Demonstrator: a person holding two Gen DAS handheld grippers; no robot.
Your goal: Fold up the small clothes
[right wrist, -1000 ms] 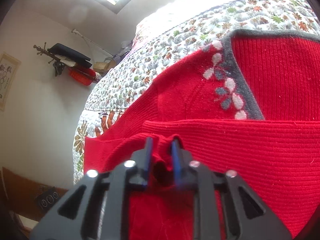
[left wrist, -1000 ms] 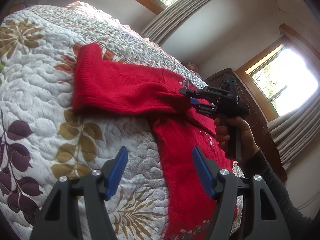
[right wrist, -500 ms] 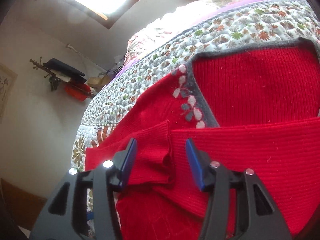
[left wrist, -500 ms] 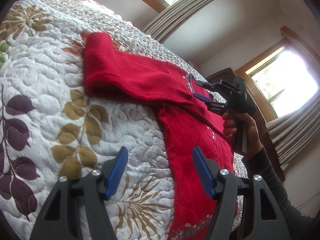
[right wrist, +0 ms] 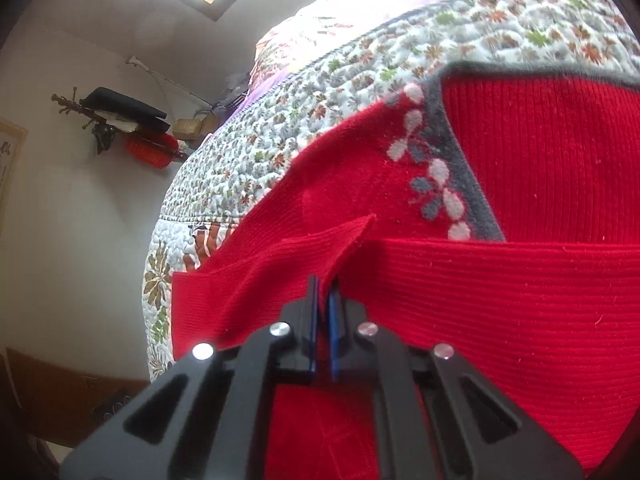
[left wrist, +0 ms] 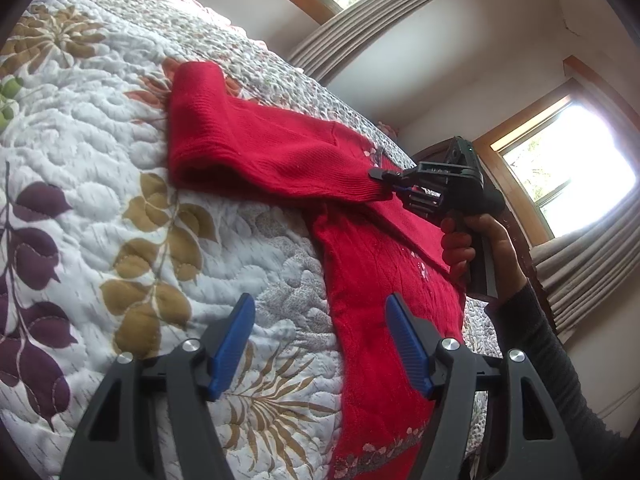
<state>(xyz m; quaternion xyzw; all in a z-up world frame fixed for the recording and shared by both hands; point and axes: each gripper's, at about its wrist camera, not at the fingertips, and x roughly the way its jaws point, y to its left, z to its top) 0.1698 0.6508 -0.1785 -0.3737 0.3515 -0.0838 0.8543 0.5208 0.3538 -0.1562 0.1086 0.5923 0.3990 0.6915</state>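
Note:
A red knit sweater (left wrist: 380,280) lies flat on a floral quilt (left wrist: 100,140). One sleeve (left wrist: 260,156) is folded across its chest. My right gripper (right wrist: 324,292) is shut on the edge of that sleeve's cuff (right wrist: 320,248), just below the grey neckline trim with white flowers (right wrist: 452,152). In the left wrist view the right gripper (left wrist: 386,180) pinches the cuff end, held by a hand (left wrist: 472,240). My left gripper (left wrist: 320,340) is open above the quilt at the sweater's lower left edge, holding nothing.
The quilt (right wrist: 360,72) covers a bed that drops off at its near edge. Curtained windows (left wrist: 568,160) and dark wooden furniture stand behind the right hand. A wall rack (right wrist: 120,112) holds dark items and a red object.
The right gripper held the sleeve a second ago, opened half a second ago, and has now shut again on the cuff edge. The left gripper stays open, its view barely shifted.

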